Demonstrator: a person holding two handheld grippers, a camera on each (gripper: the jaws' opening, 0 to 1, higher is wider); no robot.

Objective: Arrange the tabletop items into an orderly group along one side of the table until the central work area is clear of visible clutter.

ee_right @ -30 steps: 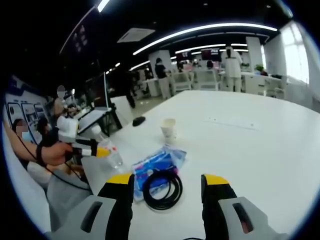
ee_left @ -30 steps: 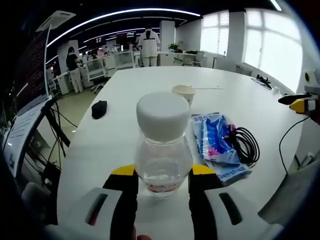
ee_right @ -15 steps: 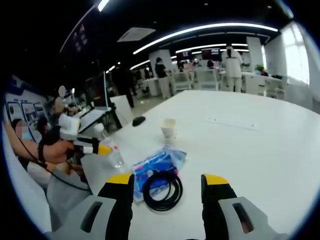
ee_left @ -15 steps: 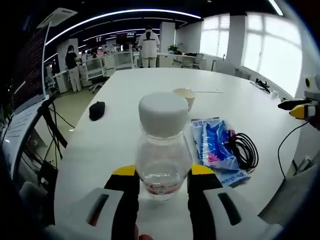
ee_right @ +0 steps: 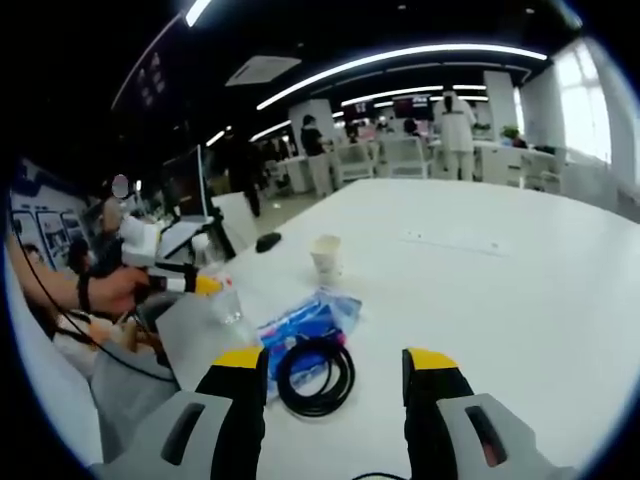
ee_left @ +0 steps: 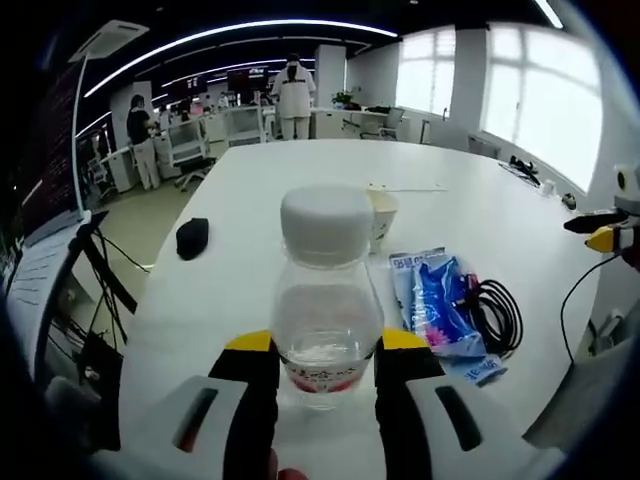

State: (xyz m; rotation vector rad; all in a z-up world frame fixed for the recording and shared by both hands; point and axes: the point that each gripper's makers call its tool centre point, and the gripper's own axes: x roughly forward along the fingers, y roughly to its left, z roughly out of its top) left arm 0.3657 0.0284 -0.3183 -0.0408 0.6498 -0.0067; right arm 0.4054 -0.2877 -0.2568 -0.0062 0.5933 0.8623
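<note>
While clamped at its lower body between the yellow-tipped jaws of the left gripper [ee_left: 314, 352], clear bottle [ee_left: 325, 300] with white cap stands upright, near edge of white table [ee_left: 250, 180]. Just beyond it, paper cup [ee_left: 383, 212]; to the right, blue packet [ee_left: 436, 305] lying flat, coiled black cable [ee_left: 493, 313] touching its right side. Far left, small black object [ee_left: 190, 236], well apart. Seen from the right gripper [ee_right: 331, 362], jaws spread with nothing between, hovering near cable coil [ee_right: 314, 371] and packet [ee_right: 300, 318]; bottle [ee_right: 226, 302] at left, cup [ee_right: 325, 256] farther.
</note>
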